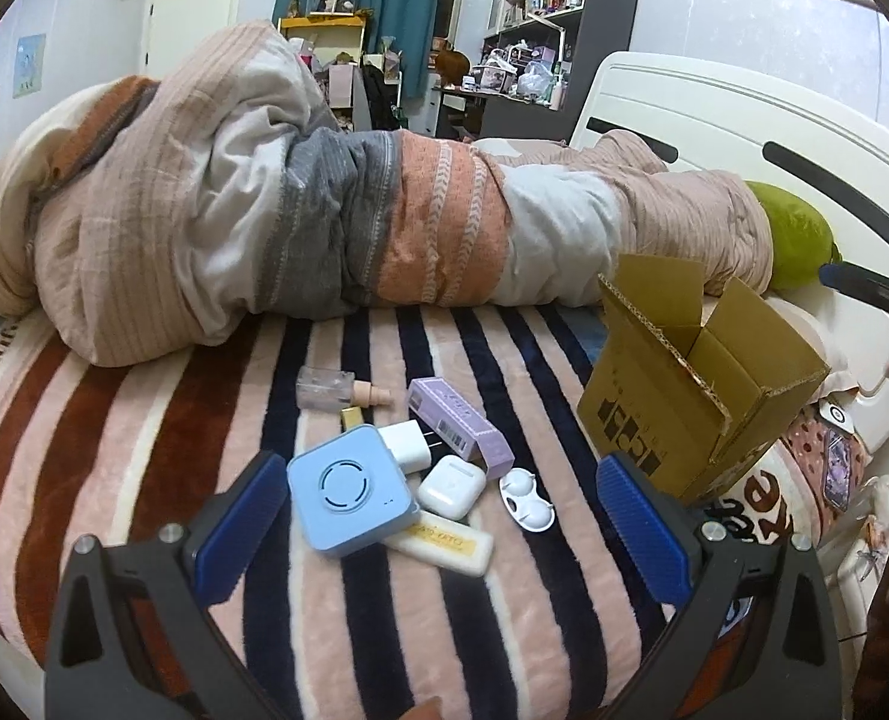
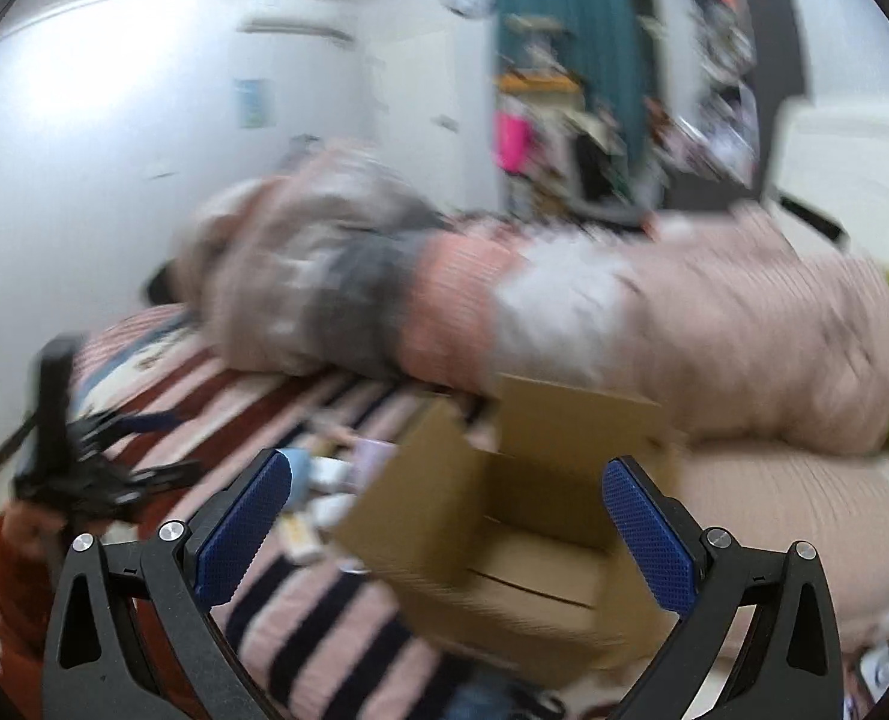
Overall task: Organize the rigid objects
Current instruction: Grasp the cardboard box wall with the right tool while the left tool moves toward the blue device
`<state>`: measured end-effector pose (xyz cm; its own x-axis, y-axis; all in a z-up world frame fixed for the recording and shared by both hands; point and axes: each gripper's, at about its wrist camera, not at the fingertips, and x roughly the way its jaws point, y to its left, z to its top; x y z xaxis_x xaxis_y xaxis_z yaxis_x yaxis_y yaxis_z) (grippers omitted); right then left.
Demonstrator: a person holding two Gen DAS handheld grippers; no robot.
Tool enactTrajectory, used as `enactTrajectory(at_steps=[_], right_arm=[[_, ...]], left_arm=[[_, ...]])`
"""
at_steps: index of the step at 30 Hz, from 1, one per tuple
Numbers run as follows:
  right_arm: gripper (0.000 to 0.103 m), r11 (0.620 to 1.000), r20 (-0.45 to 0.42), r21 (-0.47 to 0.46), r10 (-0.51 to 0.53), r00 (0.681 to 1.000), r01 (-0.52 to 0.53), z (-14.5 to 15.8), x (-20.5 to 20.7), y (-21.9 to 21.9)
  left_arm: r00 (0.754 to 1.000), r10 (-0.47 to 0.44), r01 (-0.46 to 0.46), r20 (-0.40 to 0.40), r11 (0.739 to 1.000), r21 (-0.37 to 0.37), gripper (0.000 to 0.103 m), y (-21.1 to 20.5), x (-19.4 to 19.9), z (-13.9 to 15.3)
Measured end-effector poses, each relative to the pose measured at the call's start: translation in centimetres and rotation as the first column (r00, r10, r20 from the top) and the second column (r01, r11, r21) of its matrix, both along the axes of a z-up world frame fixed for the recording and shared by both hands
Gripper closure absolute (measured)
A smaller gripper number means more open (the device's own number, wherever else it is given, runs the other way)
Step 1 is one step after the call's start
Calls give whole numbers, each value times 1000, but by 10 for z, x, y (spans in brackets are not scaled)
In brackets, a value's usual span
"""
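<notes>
Small items lie in a cluster on the striped blanket: a light blue square device (image 1: 351, 492), a white charger plug (image 1: 405, 447), a purple box (image 1: 459, 426), a white earbud case (image 1: 451, 486), a white contact lens case (image 1: 526, 501), a cream bar-shaped pack (image 1: 444, 543) and a clear bottle (image 1: 330, 390). An open cardboard box (image 1: 690, 384) stands to their right. My left gripper (image 1: 444, 516) is open just above and in front of the cluster, holding nothing. My right gripper (image 2: 447, 531) is open and empty over the cardboard box (image 2: 504, 528); that view is blurred.
A rolled duvet (image 1: 324, 204) lies across the bed behind the items. A green plush (image 1: 795, 237) sits at the right by the white headboard (image 1: 714, 114). The left gripper shows at the left of the right wrist view (image 2: 96, 474). Shelves and a desk stand far behind.
</notes>
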<state>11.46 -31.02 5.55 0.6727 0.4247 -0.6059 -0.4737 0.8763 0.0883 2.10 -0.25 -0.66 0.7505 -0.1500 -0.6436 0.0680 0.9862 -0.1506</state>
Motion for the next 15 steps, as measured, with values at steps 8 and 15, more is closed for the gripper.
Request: enactTrajectory(at_steps=[8,15], right_arm=[[41,977,-261,-161,-178,949,139,-48,87,-39],[93,976,-326,-154,-200,924,157,-79,92,-48]], left_arm=[[998,21,-23,-62,1000,-19,1,11,16,-33],[986,50,-57,-161,998,-34,1,31,29,-88]])
